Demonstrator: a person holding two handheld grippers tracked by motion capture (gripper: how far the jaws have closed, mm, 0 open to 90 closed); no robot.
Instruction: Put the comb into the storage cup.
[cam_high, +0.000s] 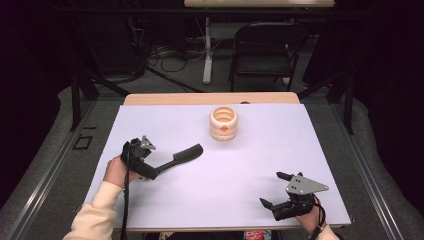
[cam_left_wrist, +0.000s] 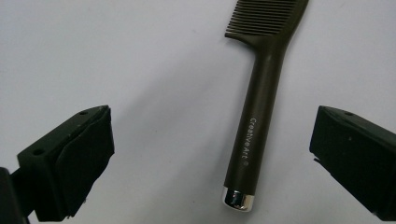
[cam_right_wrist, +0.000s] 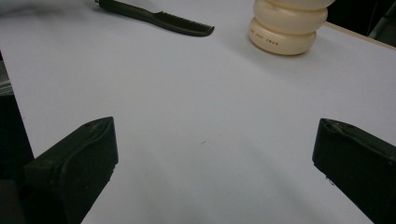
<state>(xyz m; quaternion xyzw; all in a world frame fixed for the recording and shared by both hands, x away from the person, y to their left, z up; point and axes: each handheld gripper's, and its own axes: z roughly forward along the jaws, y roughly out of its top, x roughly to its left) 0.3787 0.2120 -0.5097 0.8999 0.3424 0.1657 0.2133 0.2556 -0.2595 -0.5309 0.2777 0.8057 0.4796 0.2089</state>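
A dark comb (cam_high: 184, 154) lies flat on the white table (cam_high: 250, 165), left of centre, with its teeth toward the far right. Its handle (cam_left_wrist: 254, 135), printed "Creative Art" and capped in silver, lies between the jaws of my left gripper (cam_left_wrist: 212, 126). That left gripper (cam_high: 158, 162) is open and neither jaw touches the handle. A cream ringed cup (cam_high: 224, 123) stands upright at the far middle. My right gripper (cam_high: 272, 188) rests open at the near right over bare table, with nothing between its jaws (cam_right_wrist: 217, 135). From there the comb (cam_right_wrist: 159, 18) and the cup (cam_right_wrist: 289, 28) lie far ahead.
A wooden strip (cam_high: 210, 98) edges the table's far side. Behind it stand a folding chair (cam_high: 265, 47) and a white table leg (cam_high: 207, 50) among floor cables. Metal rails run along both sides of the table.
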